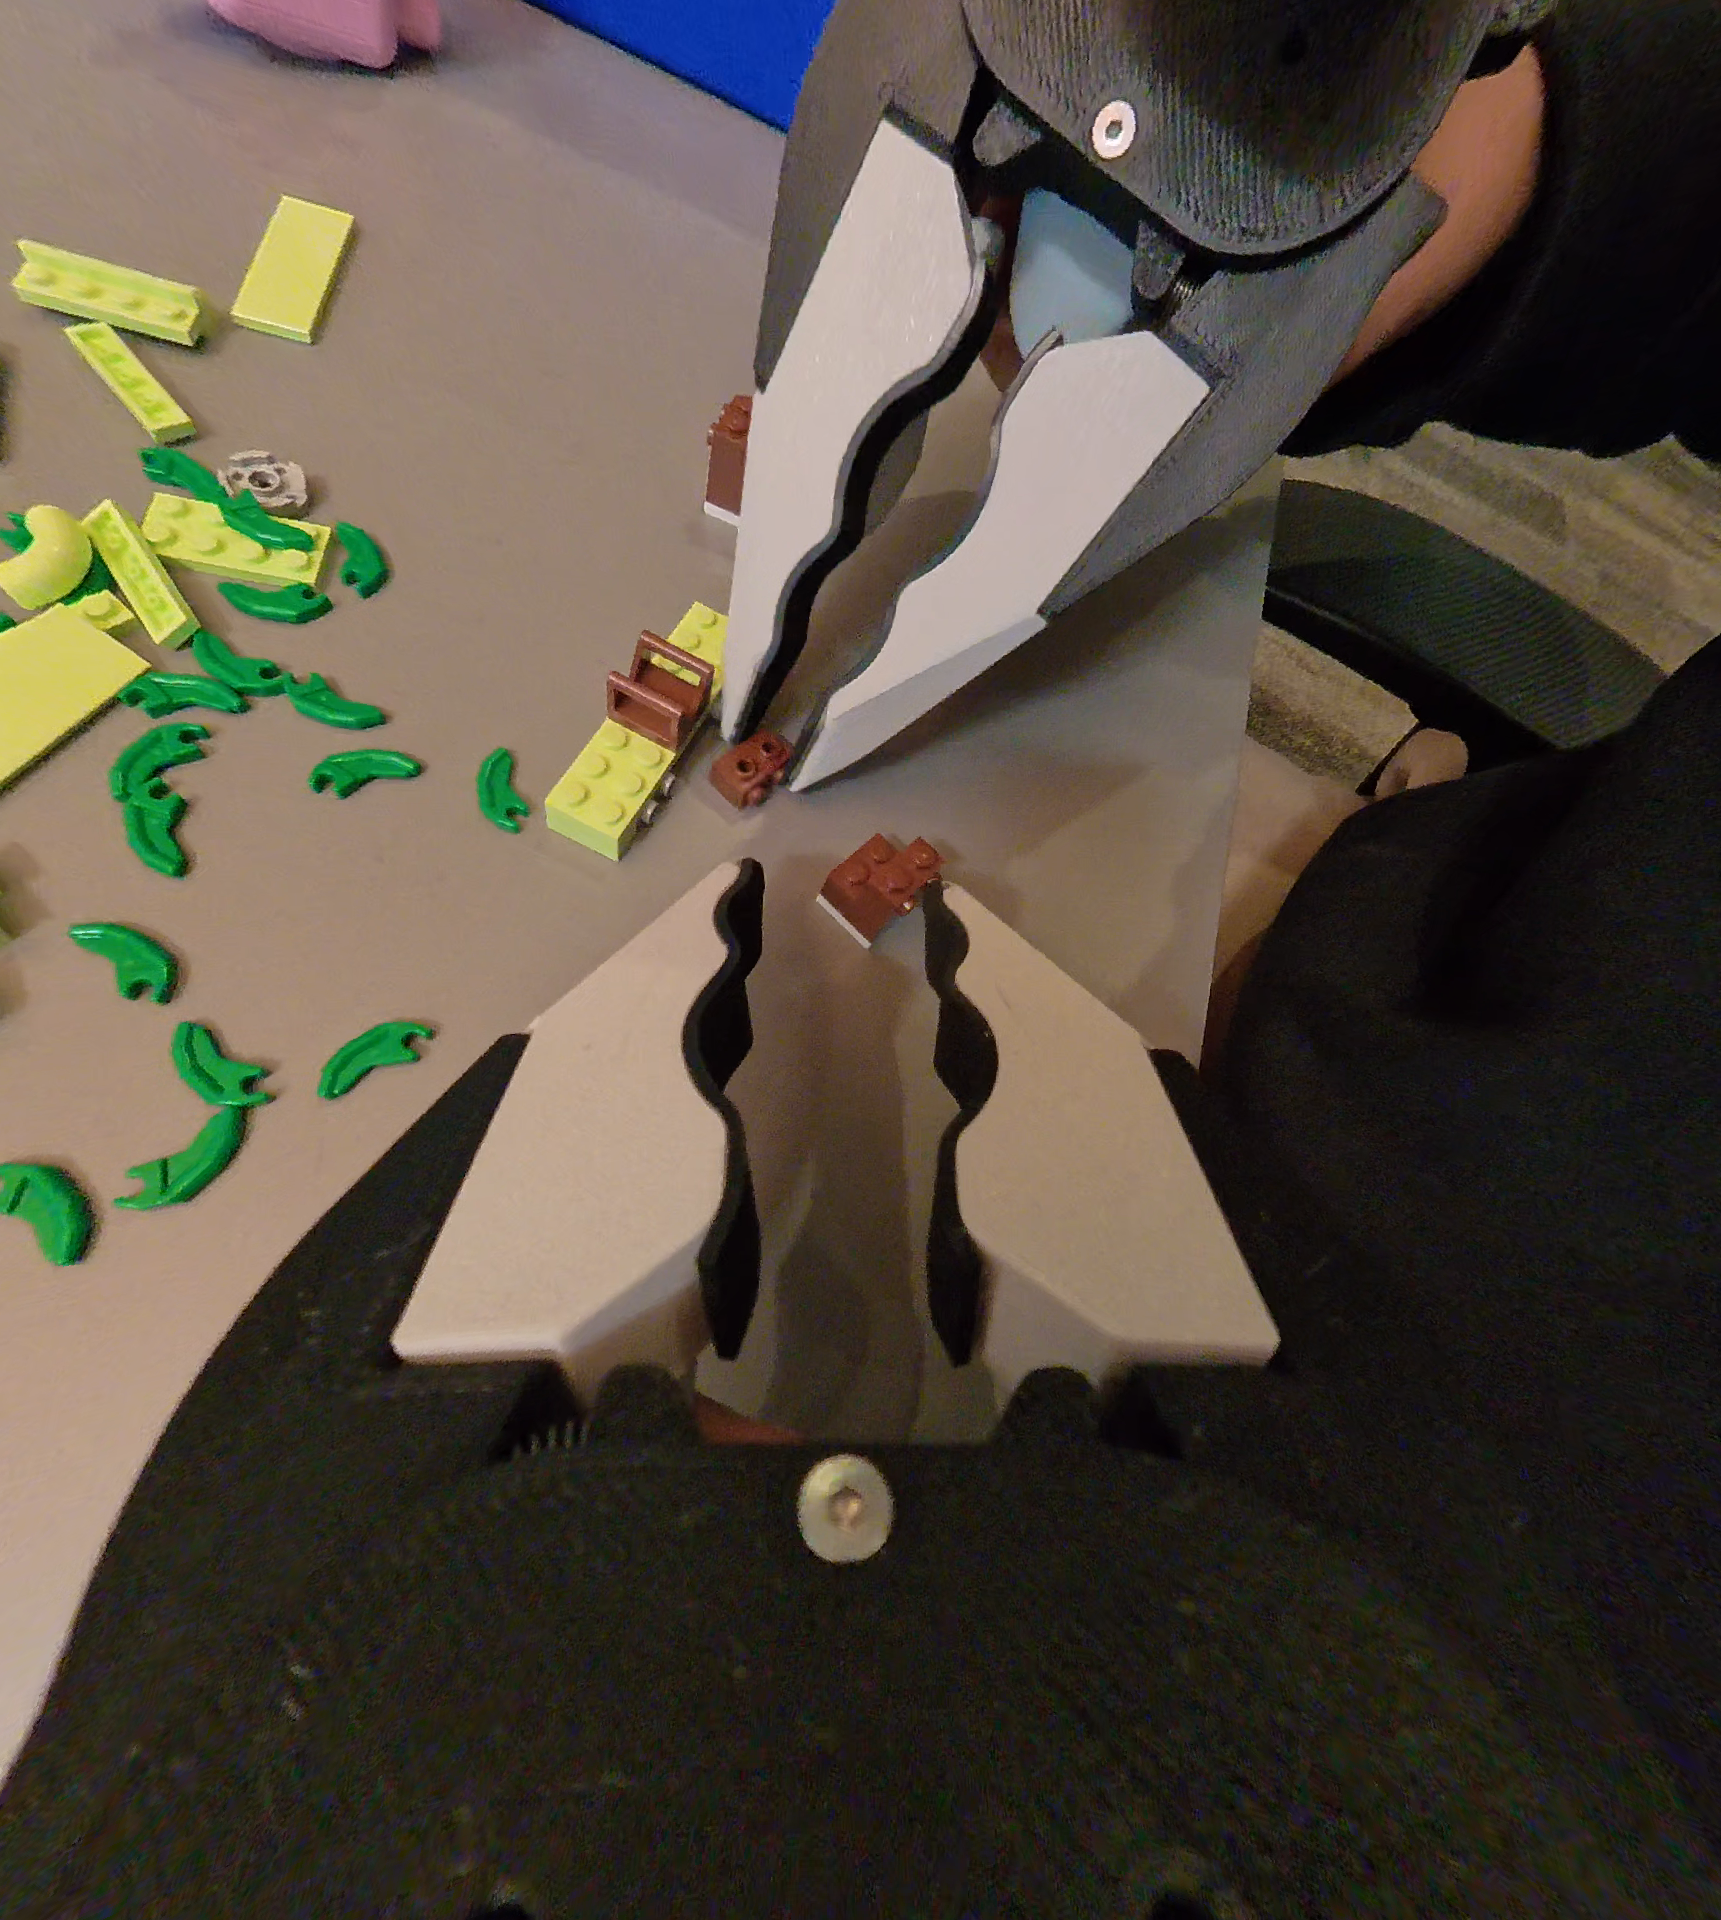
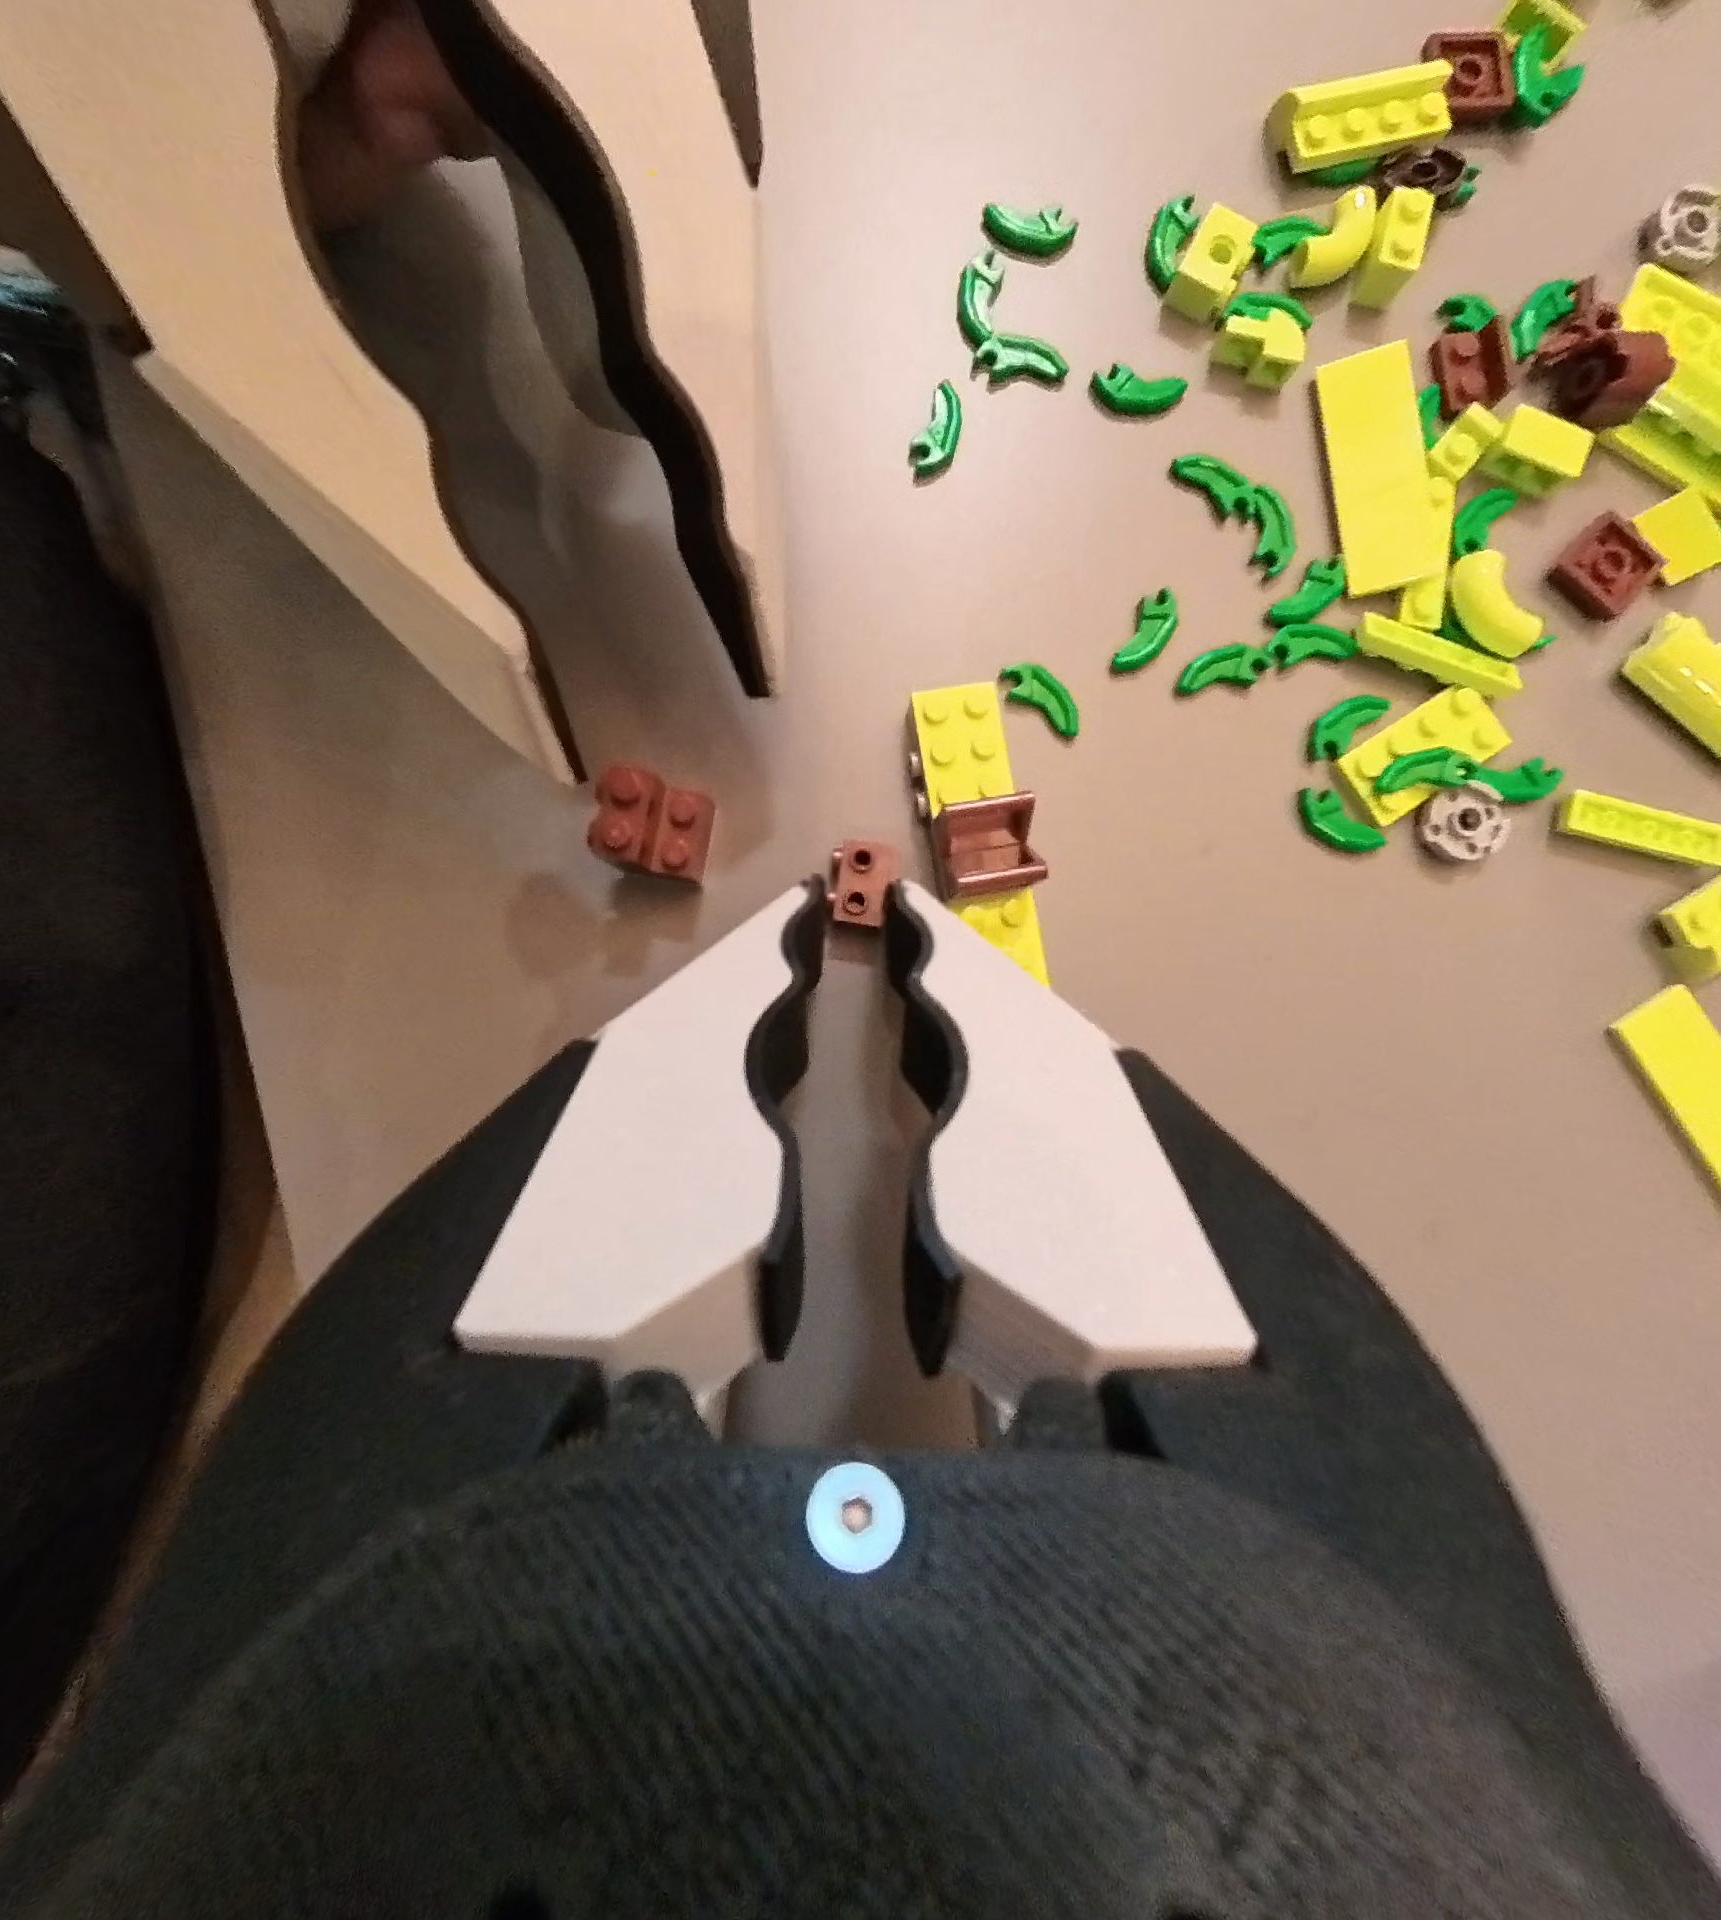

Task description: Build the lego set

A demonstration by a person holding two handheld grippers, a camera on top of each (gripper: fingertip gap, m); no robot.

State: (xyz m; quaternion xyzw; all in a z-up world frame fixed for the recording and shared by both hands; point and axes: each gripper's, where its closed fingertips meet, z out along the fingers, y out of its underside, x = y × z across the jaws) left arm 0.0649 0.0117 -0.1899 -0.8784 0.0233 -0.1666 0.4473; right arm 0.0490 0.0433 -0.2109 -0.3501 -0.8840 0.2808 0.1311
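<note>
Two grippers (image 1: 840,878) (image 2: 858,883); two brown bricks (image 2: 650,823) (image 2: 858,881)

Warm, fairly dim indoor light falls evenly on the grey table (image 1: 482,312), and the bricks throw only soft, short shadows. Both wide-angle views bend at the edges. The far gripper's fingers (image 2: 627,436) look slightly smeared, and a bright glint sits on the near screw (image 2: 855,1527).

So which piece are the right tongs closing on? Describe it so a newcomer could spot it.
Start at the long lime plate carrying a brown handle piece, near the table edge. Just beside it, between the tips of the right tongs, sits a tiny brown brick. Unlike the wider studded brown brick nearby, it is narrow, with two small holes.
</note>
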